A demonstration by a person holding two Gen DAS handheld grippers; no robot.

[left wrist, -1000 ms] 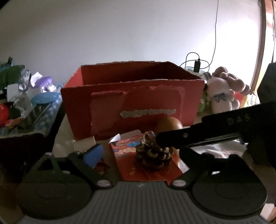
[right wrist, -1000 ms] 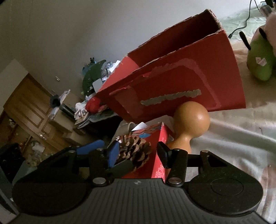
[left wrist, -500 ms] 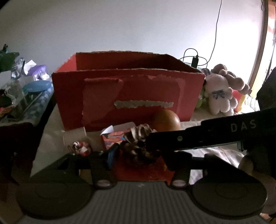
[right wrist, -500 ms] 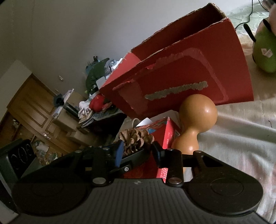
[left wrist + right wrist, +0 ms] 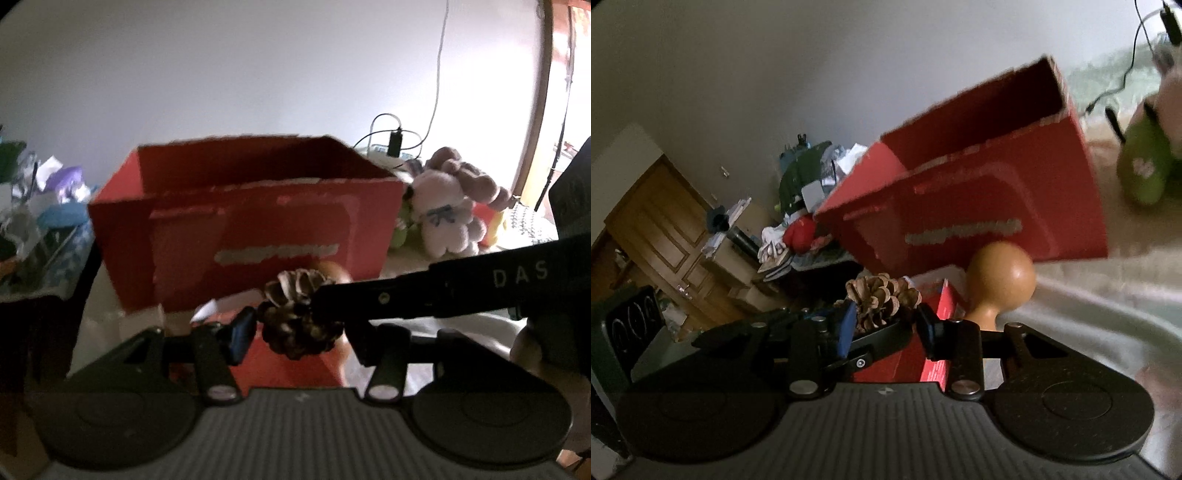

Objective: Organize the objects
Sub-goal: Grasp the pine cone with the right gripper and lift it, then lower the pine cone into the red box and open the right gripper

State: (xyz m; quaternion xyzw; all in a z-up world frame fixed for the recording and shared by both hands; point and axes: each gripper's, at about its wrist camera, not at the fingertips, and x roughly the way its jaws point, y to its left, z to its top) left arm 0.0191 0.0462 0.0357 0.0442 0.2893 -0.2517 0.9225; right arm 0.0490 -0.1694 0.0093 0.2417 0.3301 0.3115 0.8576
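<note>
Both claws point(image 5: 299, 328) point(image 5: 886, 325) pinch pinecone point(image 5: 299, 317), now lifted off small red box point(image 5: 934, 332); big red box point(image 5: 251, 221) ahead, wooden knob point(image 5: 1001, 284) right.

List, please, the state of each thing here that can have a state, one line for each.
pine cone: lifted, gripped from both sides.
left gripper: shut on pine cone.
right gripper: shut on pine cone.
red cardboard box: open at top, upright; contents hidden.
small red carton: lying below pine cone.
wooden gourd: upright, before the box.
</note>
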